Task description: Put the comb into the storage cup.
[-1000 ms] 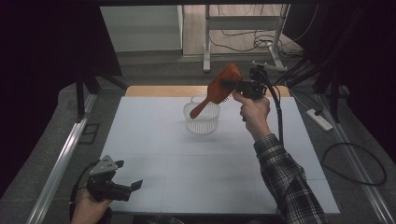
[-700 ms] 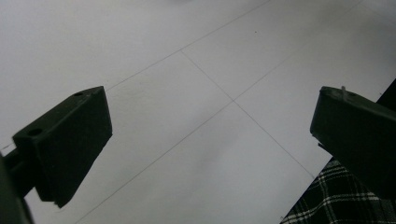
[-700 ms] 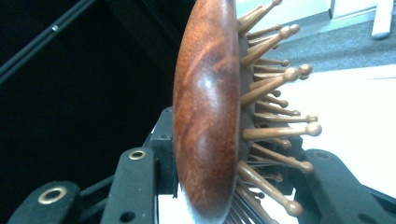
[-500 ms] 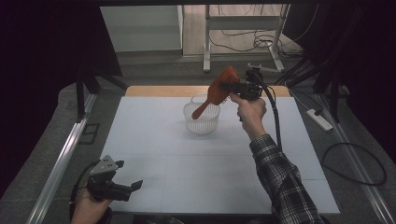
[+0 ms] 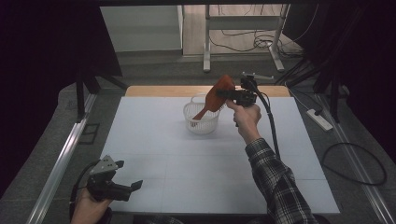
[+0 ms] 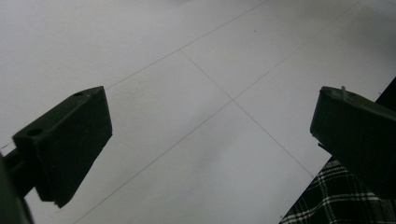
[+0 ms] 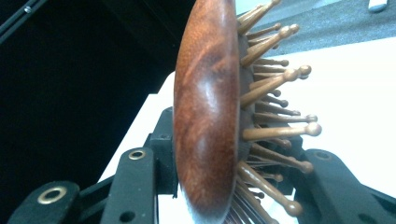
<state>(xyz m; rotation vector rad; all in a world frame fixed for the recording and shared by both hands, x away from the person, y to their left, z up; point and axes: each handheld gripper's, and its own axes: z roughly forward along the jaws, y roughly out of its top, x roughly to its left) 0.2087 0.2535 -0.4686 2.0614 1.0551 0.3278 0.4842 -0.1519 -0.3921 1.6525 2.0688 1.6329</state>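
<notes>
A reddish-brown wooden hairbrush [image 5: 216, 96] with wooden pins hangs tilted over a white mesh basket [image 5: 201, 123] at the back middle of the table. Its handle end points down into the basket's opening. My right gripper [image 5: 224, 94] is shut on the brush's head, and the right gripper view shows the brush [image 7: 205, 107] edge-on, clamped between the jaws of my right gripper [image 7: 224, 177]. Low at the table's near left corner, my left gripper [image 5: 128, 173] is open, and my left gripper [image 6: 210, 140] holds nothing over the white tabletop.
The white table surface [image 5: 210, 182] carries thin grid lines, and a wooden strip [image 5: 154, 90] runs along its back edge. A metal rail [image 5: 58, 163] lies on the left. A power strip [image 5: 319, 119] and cables are on the floor at right.
My right hand has come down and slightly forward with the brush, bringing its handle from above the basket into the basket's opening. The left gripper has stayed put.
</notes>
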